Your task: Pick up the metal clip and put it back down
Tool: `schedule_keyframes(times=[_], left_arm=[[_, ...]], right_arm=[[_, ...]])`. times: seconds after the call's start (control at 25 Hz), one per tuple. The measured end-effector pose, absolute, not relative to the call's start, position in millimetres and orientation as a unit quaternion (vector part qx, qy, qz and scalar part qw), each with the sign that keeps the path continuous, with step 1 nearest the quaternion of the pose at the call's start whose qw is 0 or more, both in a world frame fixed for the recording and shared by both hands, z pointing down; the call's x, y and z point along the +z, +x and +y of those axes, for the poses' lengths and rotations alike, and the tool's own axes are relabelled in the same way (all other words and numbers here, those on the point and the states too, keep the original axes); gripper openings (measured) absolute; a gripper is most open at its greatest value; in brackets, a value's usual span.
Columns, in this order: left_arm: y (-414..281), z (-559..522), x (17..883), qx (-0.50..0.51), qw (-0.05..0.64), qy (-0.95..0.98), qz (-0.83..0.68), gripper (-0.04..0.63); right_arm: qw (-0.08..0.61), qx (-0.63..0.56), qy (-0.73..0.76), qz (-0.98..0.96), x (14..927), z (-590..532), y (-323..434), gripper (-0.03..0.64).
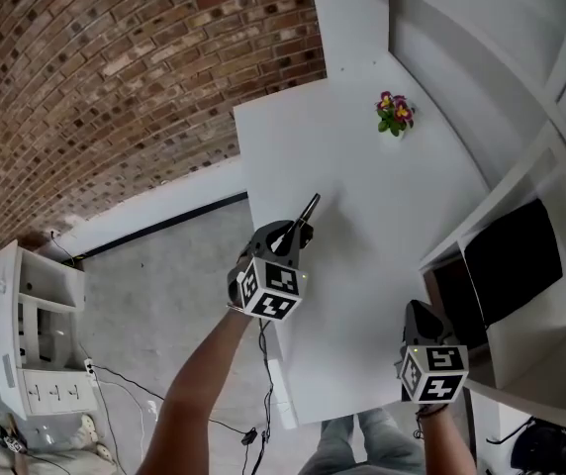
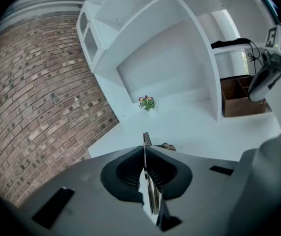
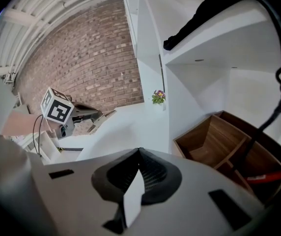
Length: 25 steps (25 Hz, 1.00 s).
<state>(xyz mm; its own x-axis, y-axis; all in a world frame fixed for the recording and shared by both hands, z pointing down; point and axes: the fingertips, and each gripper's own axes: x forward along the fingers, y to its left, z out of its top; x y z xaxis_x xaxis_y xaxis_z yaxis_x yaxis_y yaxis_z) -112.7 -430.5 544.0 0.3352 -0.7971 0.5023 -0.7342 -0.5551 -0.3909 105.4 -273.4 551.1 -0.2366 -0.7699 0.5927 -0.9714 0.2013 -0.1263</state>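
Note:
My left gripper point(image 1: 301, 234) hovers over the near-left part of the white table point(image 1: 362, 196). Its jaws are shut on a thin metal clip point(image 1: 309, 208), which sticks out past the tips as a dark sliver. In the left gripper view the clip point(image 2: 146, 139) shows as a narrow metal blade pinched between the black pads point(image 2: 162, 168). My right gripper point(image 1: 420, 313) hangs at the table's near-right corner, beside the shelf unit. In the right gripper view its jaws point(image 3: 139, 152) meet at the tips with nothing between them.
A small pot of purple and yellow flowers point(image 1: 395, 113) stands at the table's far side. White shelving point(image 1: 520, 255) with a dark compartment runs along the right, holding a brown wooden box point(image 3: 219, 144). A brick wall point(image 1: 115, 77) lies left, with a white cabinet point(image 1: 36, 334) and cables on the floor.

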Motion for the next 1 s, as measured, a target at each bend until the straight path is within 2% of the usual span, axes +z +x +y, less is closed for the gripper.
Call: schedule_keyframes(times=[0.52, 1.0], left_arm=[[-100.2, -449.9, 585.5, -0.437, 0.193, -0.791, 0.382, 0.015], [-83.4, -447.2, 614.0, -0.458, 0.21, -0.79, 0.349, 0.015]], right_arm=[[0.228, 0.244, 0.581, -0.742, 572.5, -272.9, 92.5, 0.002], [0.24, 0.257, 0.571, -0.742, 587.3, -269.1, 87.7, 0.002]])
